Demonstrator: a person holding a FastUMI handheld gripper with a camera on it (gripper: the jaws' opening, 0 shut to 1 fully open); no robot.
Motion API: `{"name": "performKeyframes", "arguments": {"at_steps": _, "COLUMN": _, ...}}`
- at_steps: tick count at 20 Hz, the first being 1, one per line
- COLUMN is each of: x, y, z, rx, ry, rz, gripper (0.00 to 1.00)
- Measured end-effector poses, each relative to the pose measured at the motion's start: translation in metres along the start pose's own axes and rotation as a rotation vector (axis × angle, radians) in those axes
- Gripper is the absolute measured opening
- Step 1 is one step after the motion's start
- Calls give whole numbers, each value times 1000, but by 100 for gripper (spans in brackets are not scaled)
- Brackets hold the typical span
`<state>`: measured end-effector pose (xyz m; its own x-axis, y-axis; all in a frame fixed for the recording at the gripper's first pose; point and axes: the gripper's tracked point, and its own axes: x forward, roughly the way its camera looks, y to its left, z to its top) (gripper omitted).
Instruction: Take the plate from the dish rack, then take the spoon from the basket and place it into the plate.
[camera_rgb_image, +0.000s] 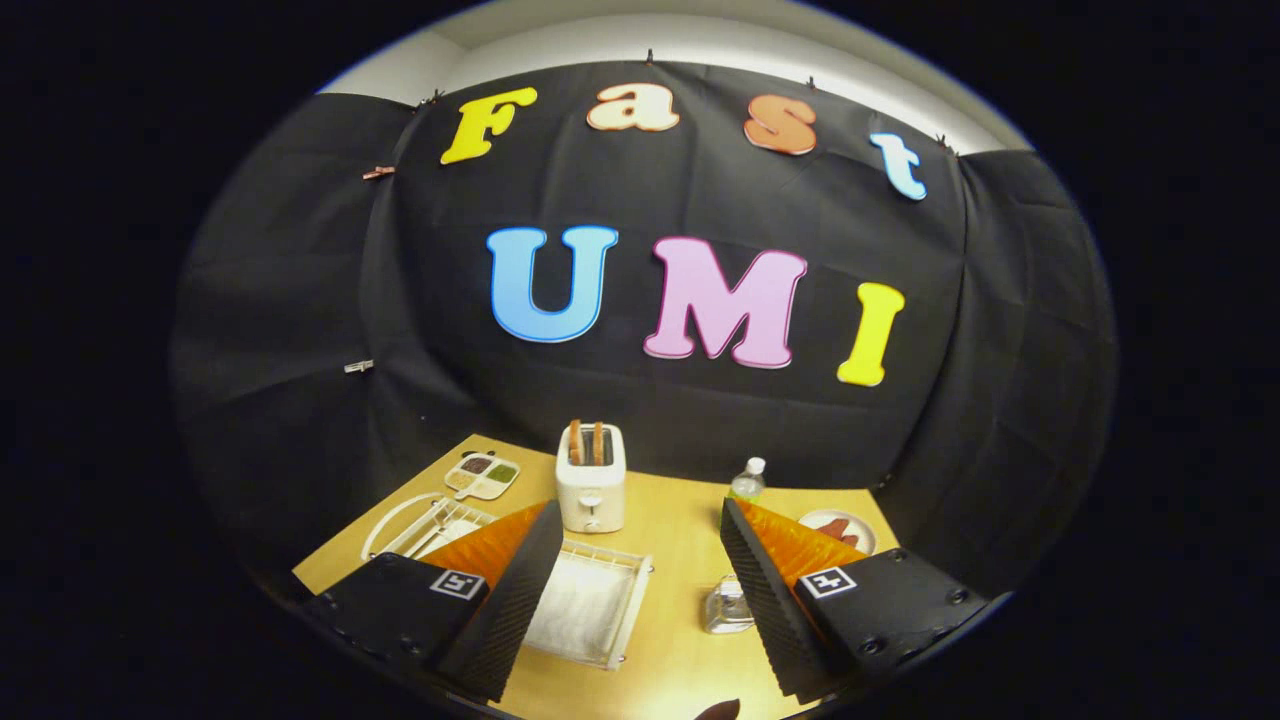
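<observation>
My gripper (640, 510) hangs open above the wooden table (680, 530), with nothing between its fingers. A white wire dish rack (432, 522) stands beyond the left finger, partly hidden by it. The curved white rim of what looks like a plate (383, 528) shows at the rack's left side. Just right of the left finger sits a white wire basket (590, 600) lined with a pale cloth. I cannot make out a spoon in it.
A white toaster (590, 482) with two slices of bread stands ahead between the fingers. A water bottle (747, 480) and a small white plate with red food (838, 528) are beyond the right finger. A clear glass jar (727, 605) rests against that finger's inner side. A sectioned snack dish (482, 475) lies behind the rack.
</observation>
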<state>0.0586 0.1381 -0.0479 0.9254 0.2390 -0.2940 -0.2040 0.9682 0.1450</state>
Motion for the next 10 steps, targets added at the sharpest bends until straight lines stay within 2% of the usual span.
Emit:
{"name": "performKeyframes", "arguments": {"at_steps": 4, "x": 45, "y": 43, "z": -38, "rx": 65, "ry": 201, "rz": 55, "gripper": 97}}
{"name": "performKeyframes", "arguments": {"at_steps": 7, "x": 76, "y": 68, "z": -63, "rx": 83, "ry": 307, "rz": 72, "gripper": 97}}
{"name": "performKeyframes", "arguments": {"at_steps": 10, "x": 105, "y": 88, "z": -90, "rx": 84, "ry": 400, "rz": 77, "gripper": 92}}
